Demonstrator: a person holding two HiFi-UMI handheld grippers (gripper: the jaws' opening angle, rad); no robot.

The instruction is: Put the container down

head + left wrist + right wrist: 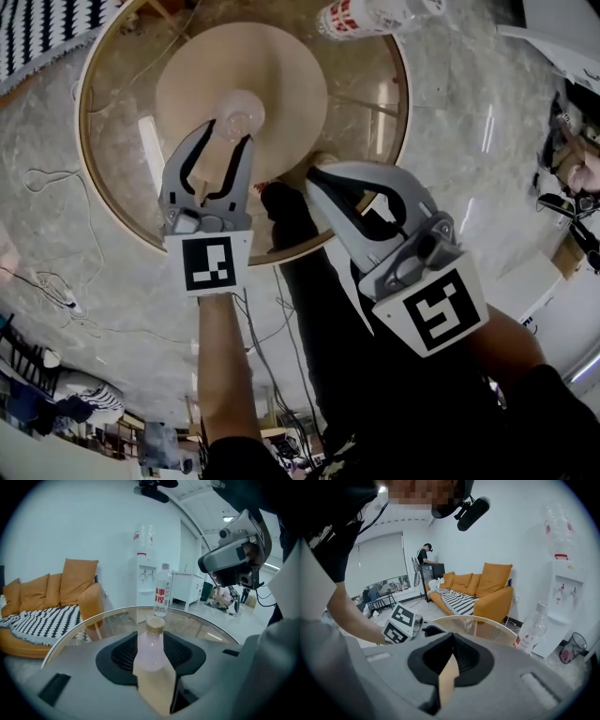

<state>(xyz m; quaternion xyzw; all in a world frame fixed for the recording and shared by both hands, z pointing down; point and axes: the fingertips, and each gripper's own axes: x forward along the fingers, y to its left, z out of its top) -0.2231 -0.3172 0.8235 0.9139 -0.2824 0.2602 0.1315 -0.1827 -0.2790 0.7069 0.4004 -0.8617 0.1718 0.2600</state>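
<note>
A small pink bulb-shaped container [151,651] with a gold cap stands upright on the round glass table [84,150]. My left gripper [225,136] is open, with a jaw close on either side of the container [239,111]. In the left gripper view the pads flank the container's round body, and I cannot tell if they touch it. My right gripper [315,174] hovers over the table's near rim, to the right of the left one. Its jaws are shut with nothing between them [451,641].
A clear water bottle [361,17] with a red label stands at the table's far edge. An orange sofa [70,592] with a striped throw and a white water dispenser [145,581] line the wall. Cables [56,281] trail across the marble floor.
</note>
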